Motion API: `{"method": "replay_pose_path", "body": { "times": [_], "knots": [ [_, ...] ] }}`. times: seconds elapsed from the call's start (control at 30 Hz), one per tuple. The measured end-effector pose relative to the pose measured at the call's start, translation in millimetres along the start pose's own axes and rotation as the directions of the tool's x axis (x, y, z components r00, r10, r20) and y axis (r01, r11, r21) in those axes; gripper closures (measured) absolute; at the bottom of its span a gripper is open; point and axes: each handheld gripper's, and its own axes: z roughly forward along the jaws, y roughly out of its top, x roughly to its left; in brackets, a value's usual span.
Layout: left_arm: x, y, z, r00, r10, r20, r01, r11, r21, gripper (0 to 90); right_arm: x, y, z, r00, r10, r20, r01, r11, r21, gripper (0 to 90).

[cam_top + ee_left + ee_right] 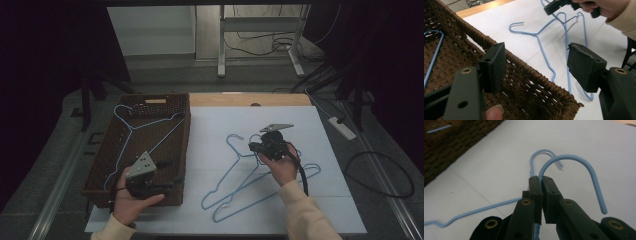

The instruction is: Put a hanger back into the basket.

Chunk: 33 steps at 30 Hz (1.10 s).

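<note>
Basically the step in hand is moving blue hangers from the bench (320, 150) into the basket (150, 102); one hanger (131, 131) is already lying inside it.

Left first: the left gripper (162, 175) is sitting over the basket's near right corner, its fingers (495, 66) standing wide apart with nothing between them, just framing the wicker rim and the bench beyond. The left hand (131, 202) is cupping the gripper body from below, forearm coming in from the bottom edge, gripper pointing right and slightly forward.

Right side: the right gripper (256, 146) is pinching the top hanger (571, 161) at the neck just under its hook, fingers (535, 195) pressed together on the wire. A second hanger (225, 175) is lying on the bench under it, the two overlapping, its hook just behind the held one. The right hand (279, 167) is wrapping the gripper from behind, wrist angled so the fingers are pointing left and down toward the bench.

To do it well: keep the pinch firm at the neck, lift straight until the wire is clearing the lower hanger so they are not snagging, then carry left over the basket rim. The free left gripper could be steadying the dangling end.
</note>
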Motion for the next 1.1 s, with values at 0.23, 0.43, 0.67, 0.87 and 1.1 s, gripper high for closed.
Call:
{"method": "replay_pose_path", "body": {
  "times": [0.23,0.43,0.67,0.87,1.1],
  "knots": [
    [-2.7,1.5,3.3,0.9999,0.001,0.01,-0.001,0.9999,0.01,32.3,5.8,-7.9,-20.3,0.9995,-0.012,-0.03,0.01,0.998,-0.061,87.2],
    [-7.9,5.6,5.9,0.9998,0.005,0.021,-0.005,0.9999,0.01,32.2,7.0,-11.3,-26.1,0.9989,-0.021,-0.043,0.017,0.996,-0.087,87.2],
    [-24.0,20.6,20.4,0.9977,0.023,0.064,-0.025,0.9992,0.032,31.9,8.8,-12.9,-27.1,0.9976,-0.029,-0.063,0.023,0.995,-0.096,87.2],
    [-34.3,29.9,38.1,0.9938,0.032,0.106,-0.039,0.9971,0.064,31.4,10.1,-13.2,-28.7,0.9965,-0.037,-0.075,0.029,0.994,-0.103,87.2],
    [-42.7,33.6,52.1,0.9889,0.037,0.144,-0.048,0.9958,0.078,31.3,10.8,-13.5,-29.9,0.9964,-0.036,-0.077,0.028,0.994,-0.108,87.2]
  ]
}}
